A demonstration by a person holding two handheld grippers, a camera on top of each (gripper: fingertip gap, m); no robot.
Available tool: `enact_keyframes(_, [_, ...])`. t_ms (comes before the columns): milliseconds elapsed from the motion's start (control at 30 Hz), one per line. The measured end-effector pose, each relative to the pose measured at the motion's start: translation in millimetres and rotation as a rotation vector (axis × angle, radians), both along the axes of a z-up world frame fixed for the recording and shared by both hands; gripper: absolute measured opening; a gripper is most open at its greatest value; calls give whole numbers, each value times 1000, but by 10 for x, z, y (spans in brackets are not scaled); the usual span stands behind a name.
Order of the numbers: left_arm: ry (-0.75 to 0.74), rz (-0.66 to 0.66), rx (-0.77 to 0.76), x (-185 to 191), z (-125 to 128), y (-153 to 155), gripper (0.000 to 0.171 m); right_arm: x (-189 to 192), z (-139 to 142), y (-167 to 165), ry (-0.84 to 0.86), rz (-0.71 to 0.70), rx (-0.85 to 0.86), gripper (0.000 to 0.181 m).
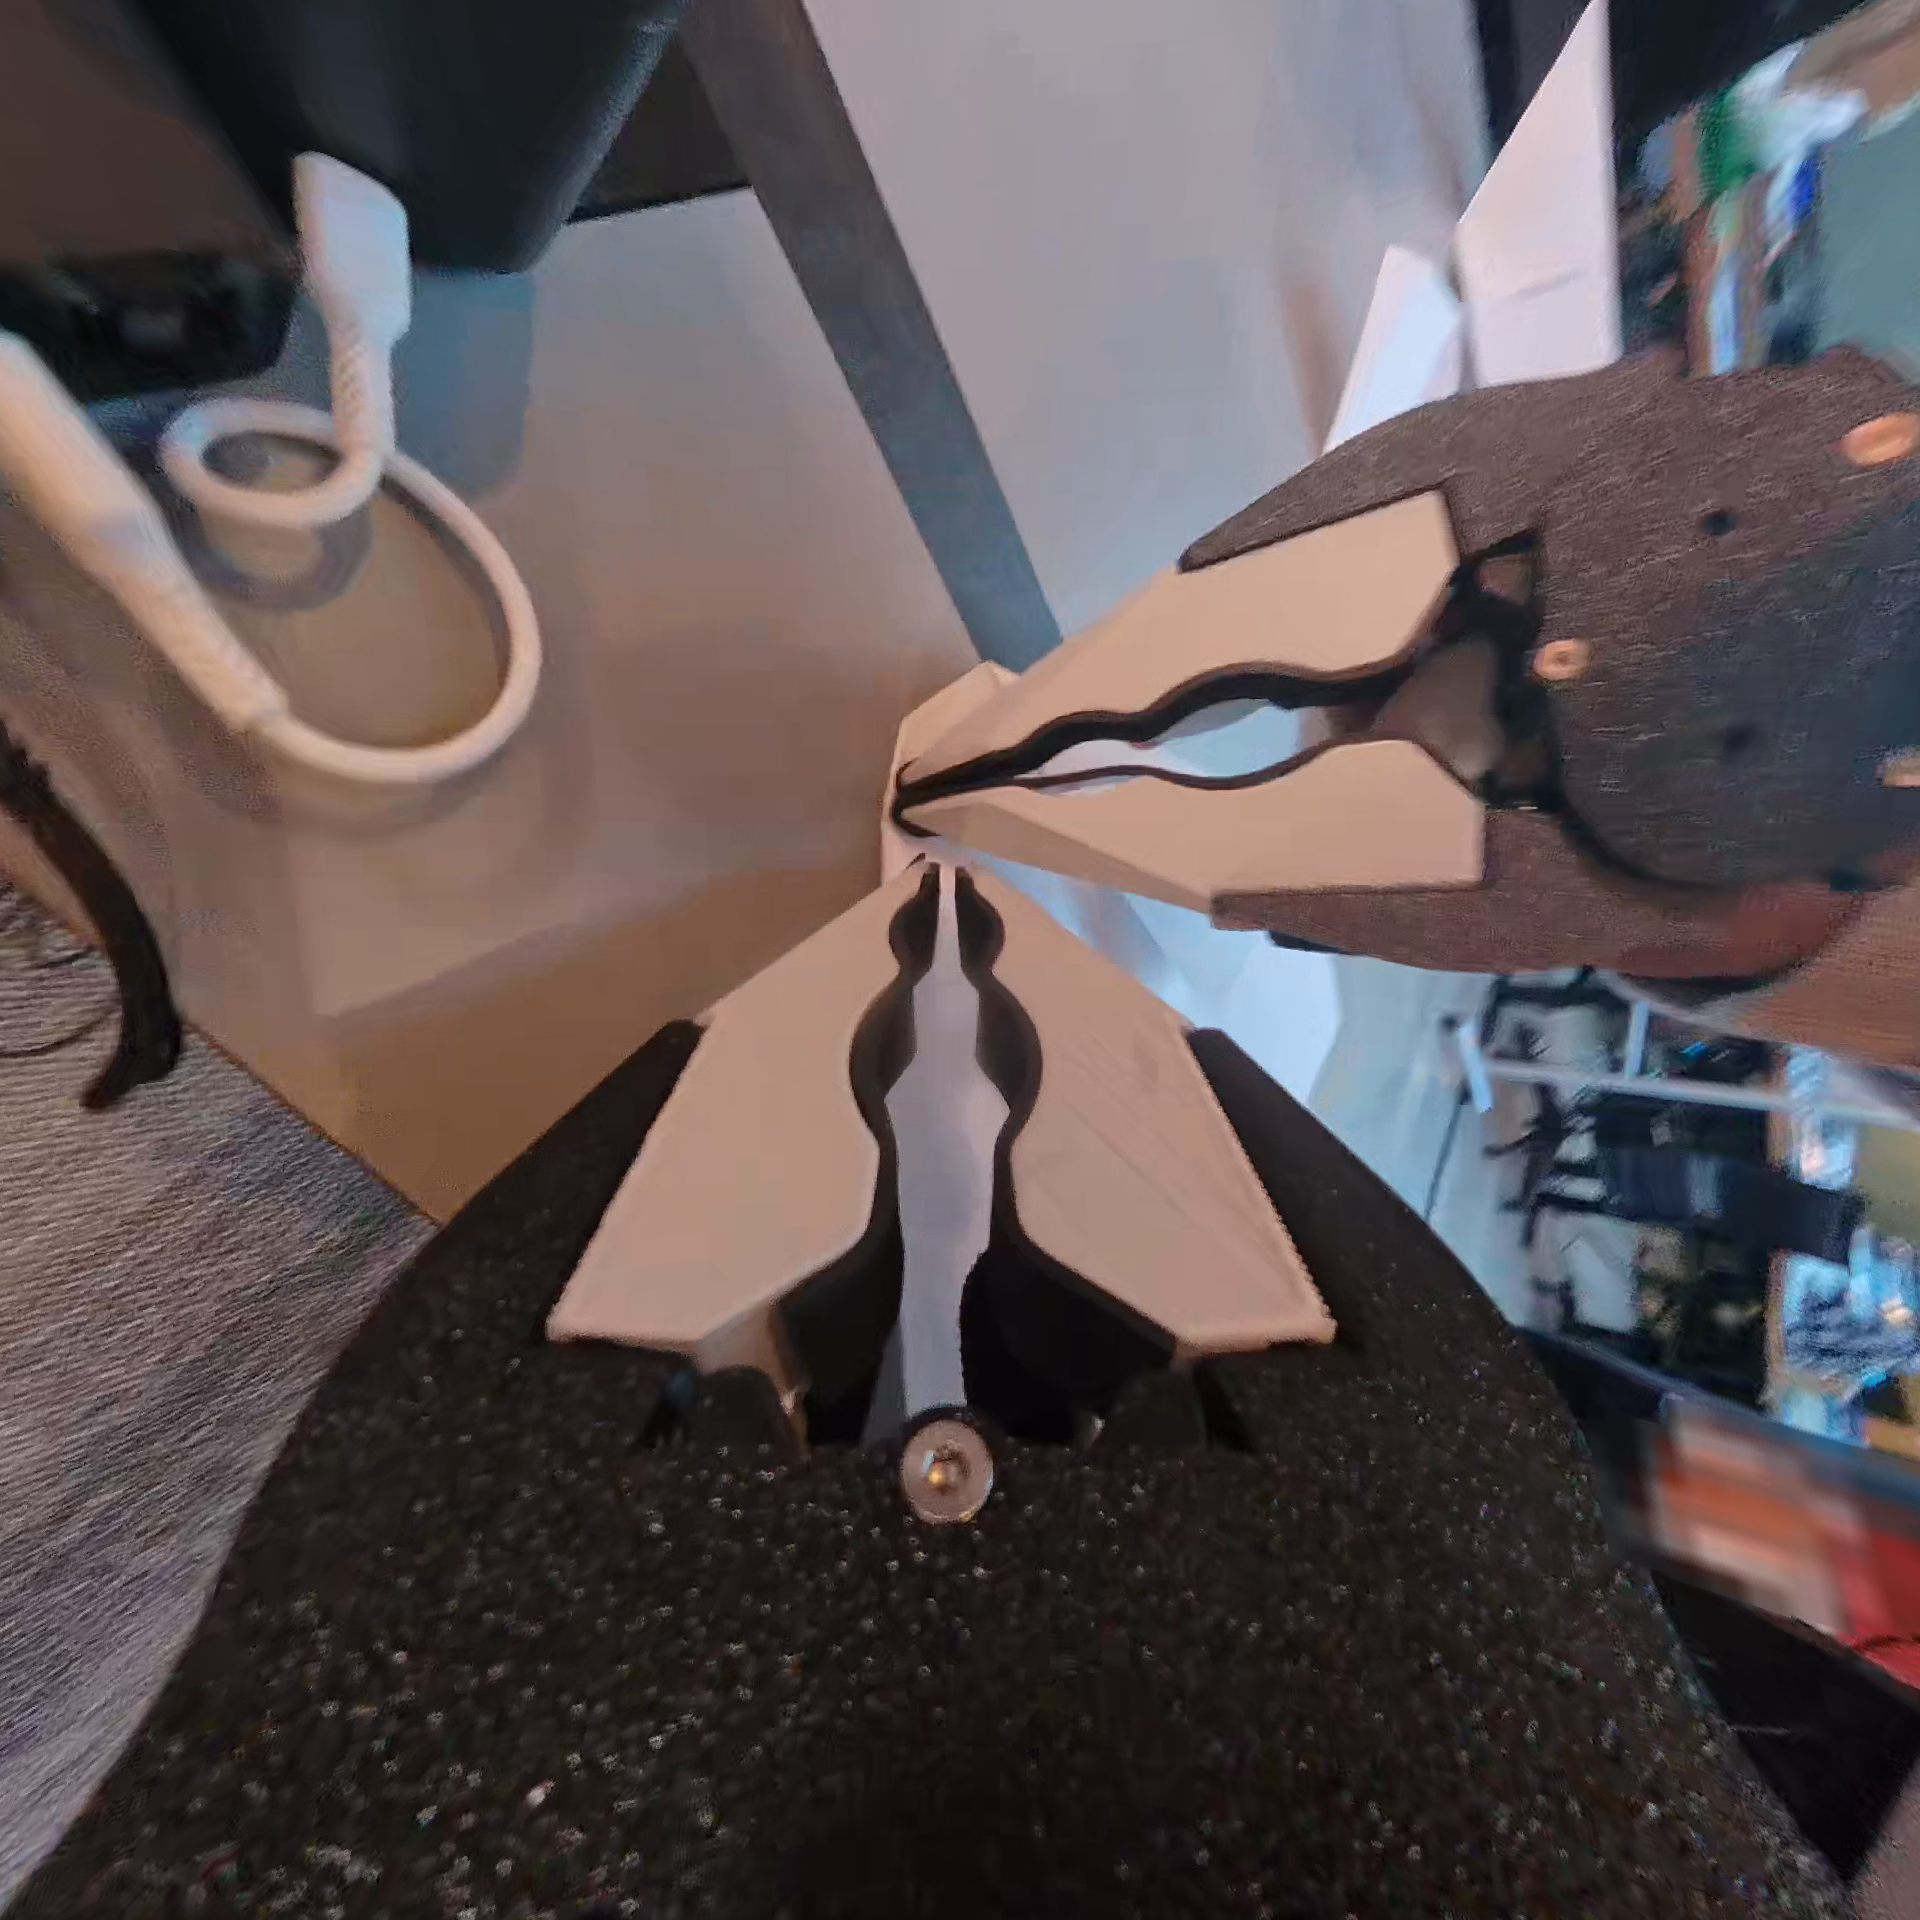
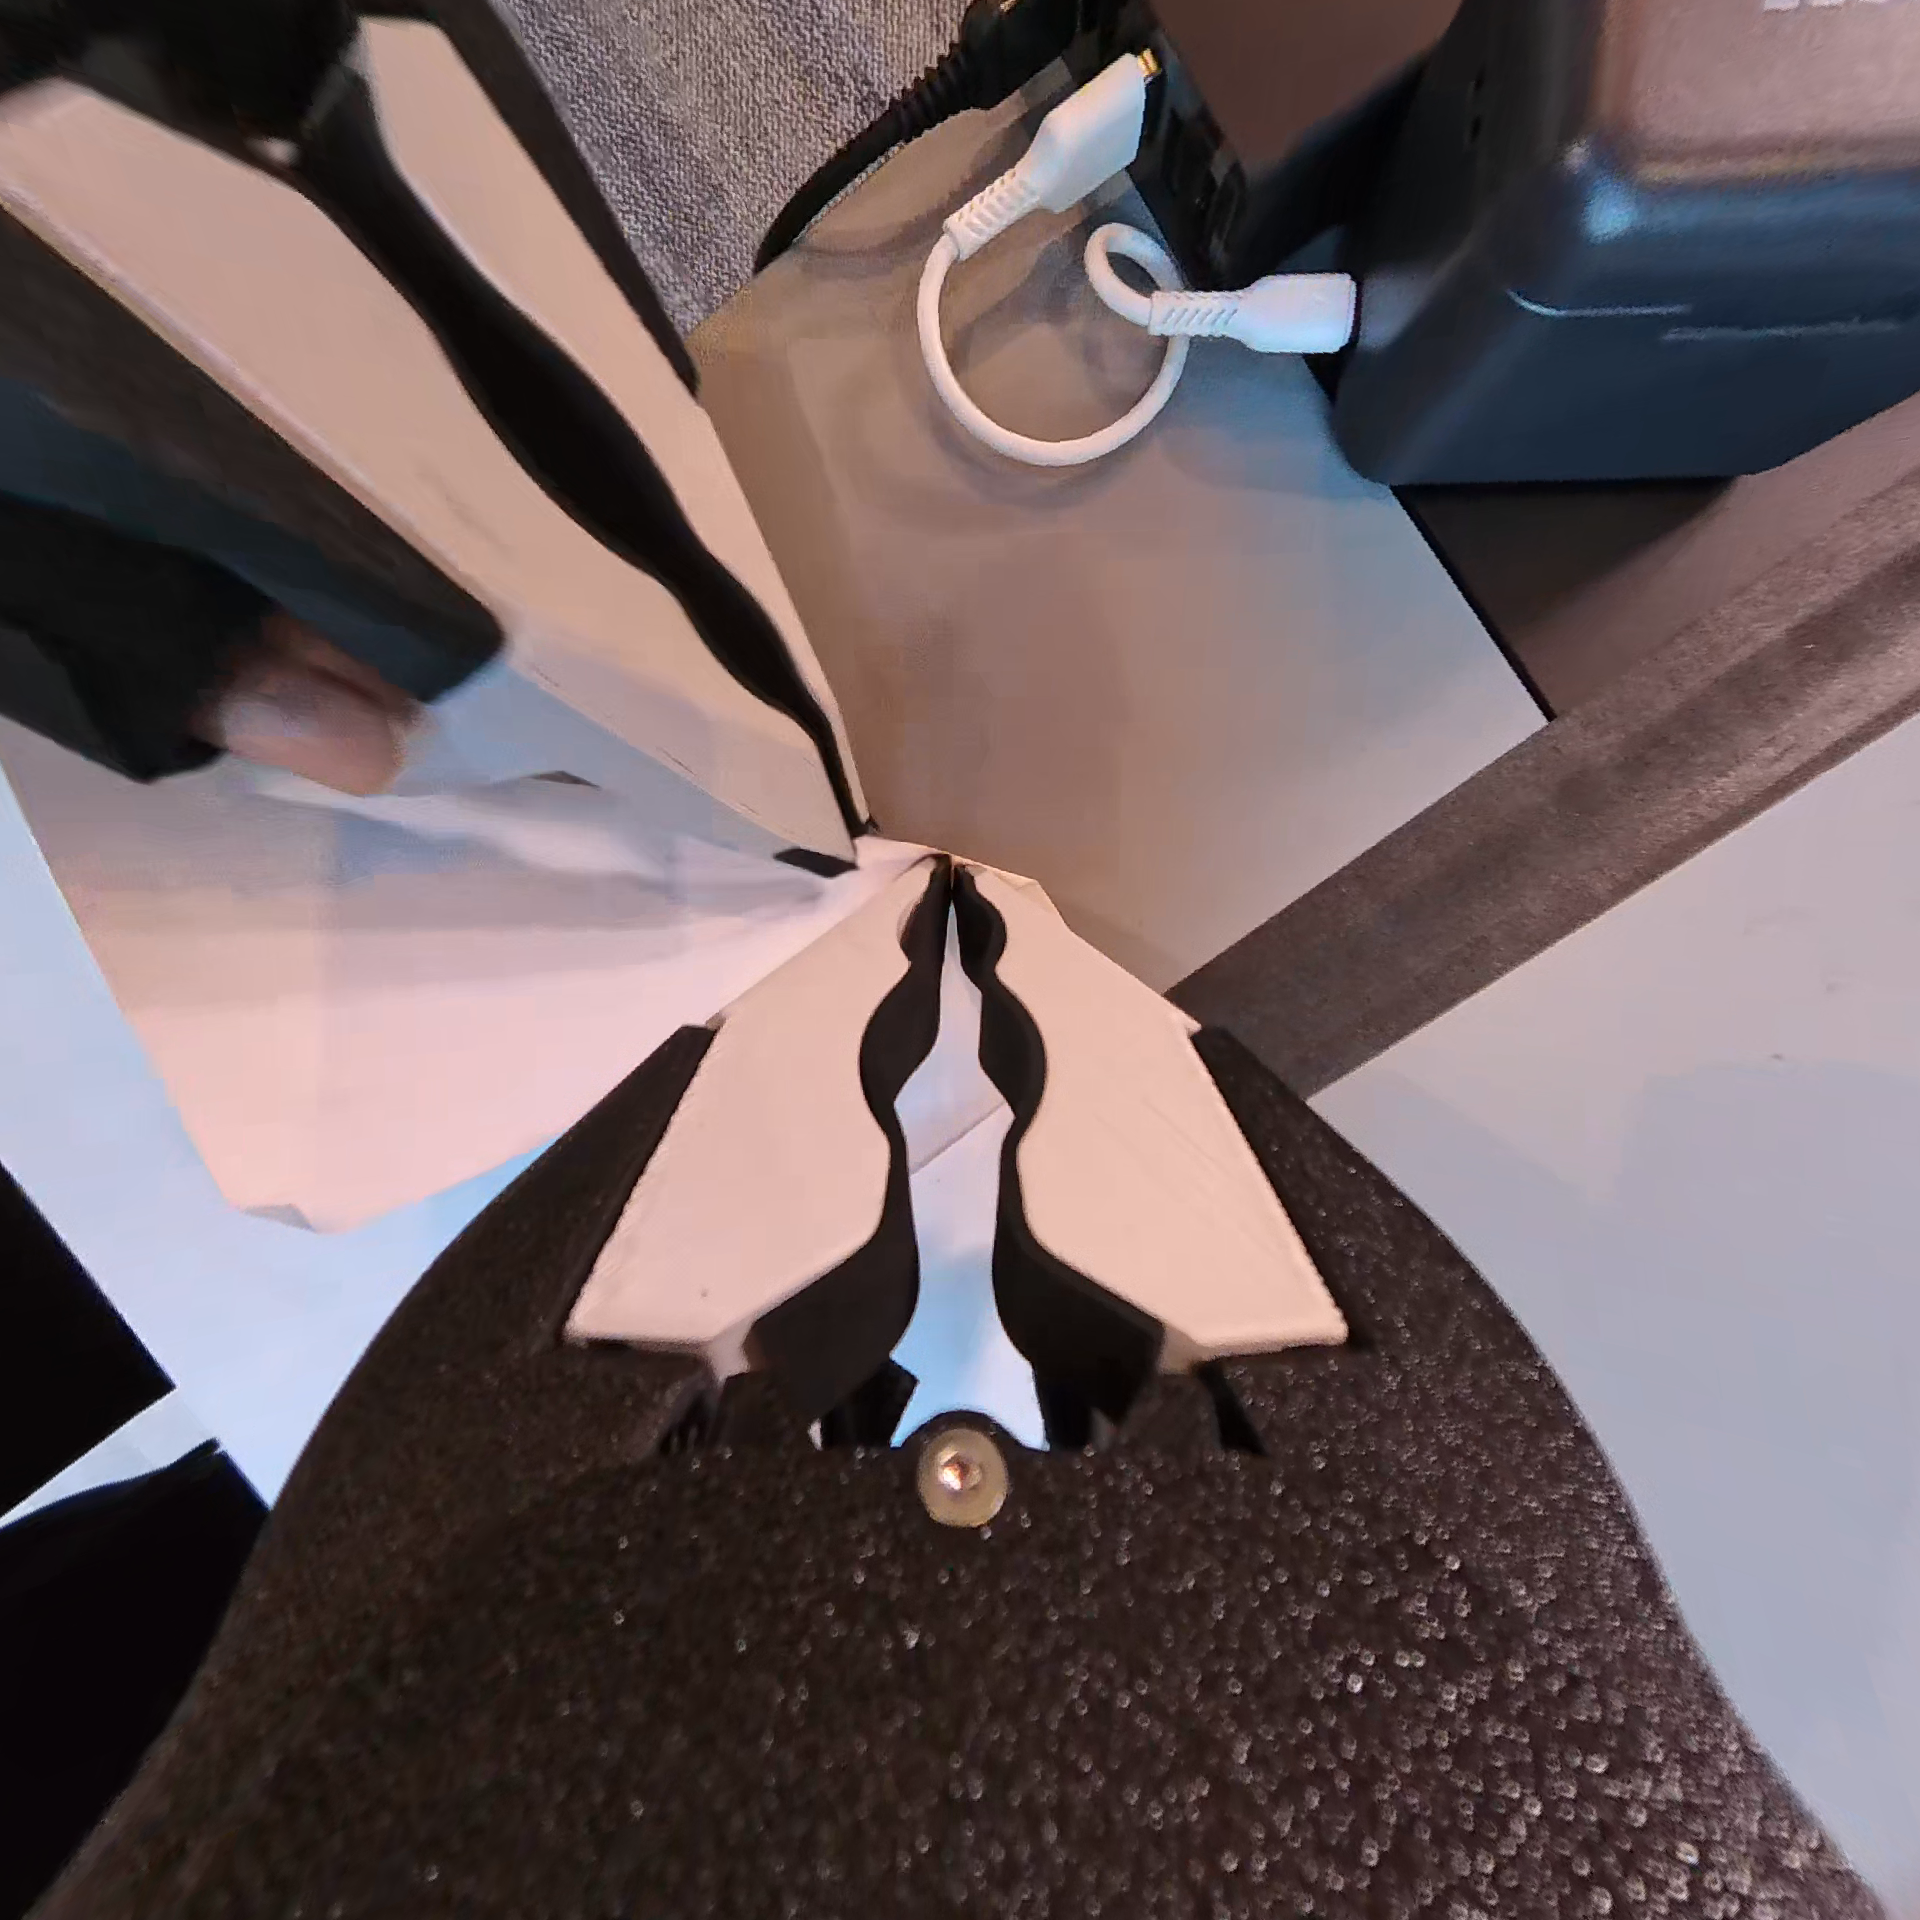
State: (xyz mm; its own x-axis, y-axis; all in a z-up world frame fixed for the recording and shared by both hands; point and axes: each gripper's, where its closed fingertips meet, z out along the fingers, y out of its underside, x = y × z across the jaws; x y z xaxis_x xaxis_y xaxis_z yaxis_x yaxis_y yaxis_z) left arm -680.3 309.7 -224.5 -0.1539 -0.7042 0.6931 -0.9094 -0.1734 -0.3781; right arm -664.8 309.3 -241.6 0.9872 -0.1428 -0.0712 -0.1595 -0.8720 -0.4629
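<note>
A thin white sheet of paper hangs between both grippers above a pale tabletop. My left gripper is shut on the sheet's edge, which shows edge-on as a white strip between its fingers. My right gripper comes in from the right, and its tips are pinched on the same spot of the sheet. In the right wrist view my right gripper is shut on the sheet's corner. The left gripper reaches in from the upper left with its tips almost touching mine.
A short white cable lies looped on the tabletop, and also shows in the left wrist view. A dark box stands behind it. A grey bar crosses the surface. Grey carpet lies past the table edge, and cluttered shelves are on the right. My left and right fingertips are right by each other.
</note>
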Motion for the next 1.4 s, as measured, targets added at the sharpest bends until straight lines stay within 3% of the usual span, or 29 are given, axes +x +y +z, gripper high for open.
enact_keyframes(333, [-44, -238, 302, 10, -156, 18, 0, 0, 0, -3, 5, -35, -43, 0])
enact_keyframes(633, [-27, -355, 377, 20, -151, 15, 0, 2, -1, 0, 19, -44, -43, 0])
enact_keyframes(900, [-109, -366, 485, 104, -170, 72, 0, 1, -4, 0, 16, -54, -43, 0])
enact_keyframes(1400, [-157, -277, 504, 4, -166, 118, 0, 3, -5, -1, 9, -40, -35, 0])
